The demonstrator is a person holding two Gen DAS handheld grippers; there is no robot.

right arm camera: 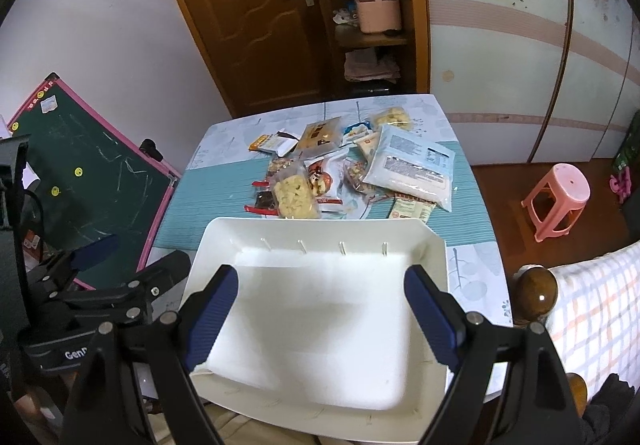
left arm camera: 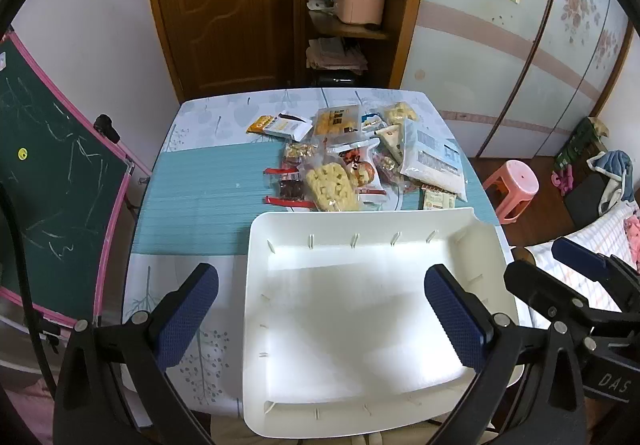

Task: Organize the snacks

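Snacks (left arm camera: pixel 352 161) lie heaped at mid-desk (left arm camera: pixel 200 185), just beyond the empty white tray (left arm camera: pixel 256 285). Left tool (left arm camera: pixel 320 309) and right tool (right arm camera: pixel 320 309) hover over the tray, both spread, holding nothing. Sorting not yet begun; next move likely calls for reaching forward to the nearest packet.

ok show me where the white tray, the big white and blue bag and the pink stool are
white tray (left arm camera: pixel 460 221), left wrist view, far rim.
big white and blue bag (right arm camera: pixel 412 165), right wrist view, middle of its face.
pink stool (right arm camera: pixel 564 181), right wrist view, seat top.
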